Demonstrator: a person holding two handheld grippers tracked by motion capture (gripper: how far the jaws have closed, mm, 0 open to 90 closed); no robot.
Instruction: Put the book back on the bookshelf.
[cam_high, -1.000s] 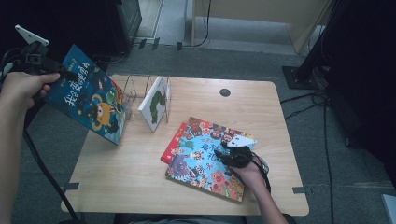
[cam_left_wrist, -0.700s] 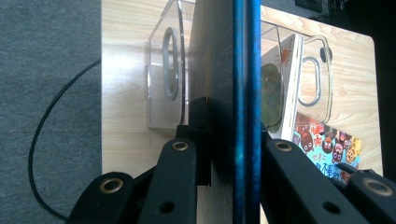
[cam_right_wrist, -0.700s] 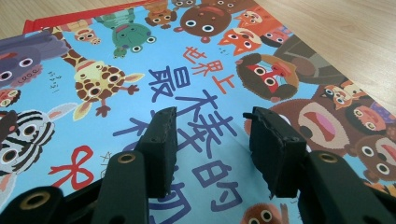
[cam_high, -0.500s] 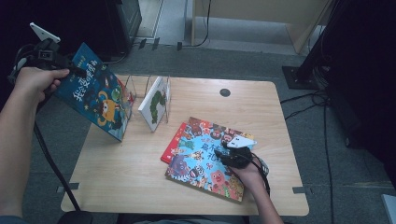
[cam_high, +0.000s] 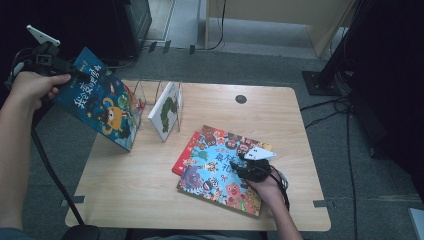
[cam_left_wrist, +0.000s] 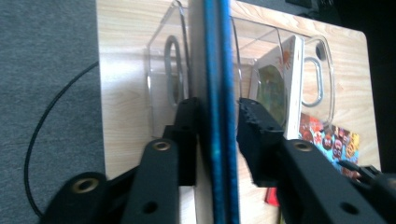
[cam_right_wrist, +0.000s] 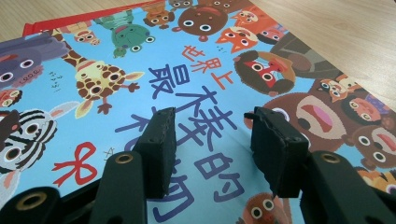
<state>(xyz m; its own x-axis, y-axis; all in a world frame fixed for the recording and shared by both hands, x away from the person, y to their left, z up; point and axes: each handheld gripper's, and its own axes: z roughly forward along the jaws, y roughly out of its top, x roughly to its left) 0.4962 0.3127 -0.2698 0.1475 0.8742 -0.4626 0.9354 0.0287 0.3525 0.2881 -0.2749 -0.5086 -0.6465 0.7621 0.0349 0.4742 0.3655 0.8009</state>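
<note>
My left gripper (cam_high: 75, 72) is shut on the top corner of a blue picture book (cam_high: 100, 105), held tilted above the table's left edge. In the left gripper view the blue book (cam_left_wrist: 218, 93) is edge-on between the jaws of that gripper (cam_left_wrist: 215, 135), in front of a clear plastic book rack (cam_left_wrist: 168, 70). A white book with a green picture (cam_high: 167, 109) stands in the rack (cam_high: 150, 97). My right gripper (cam_high: 249, 165) rests open on a colourful animal book (cam_high: 215, 170) lying flat. In the right gripper view its jaws (cam_right_wrist: 210, 140) stand apart over the blue cover (cam_right_wrist: 187, 93).
A red book (cam_high: 186, 156) lies under the colourful one. The wooden table (cam_high: 150, 195) has a black grommet (cam_high: 241, 99) near the back edge. Cables (cam_high: 325, 112) run on the grey floor at right, beside a dark stand base (cam_high: 320, 80).
My left gripper has carried the blue book slightly to the right and downward, closer to the rack. The right gripper has stayed put on the colourful book.
</note>
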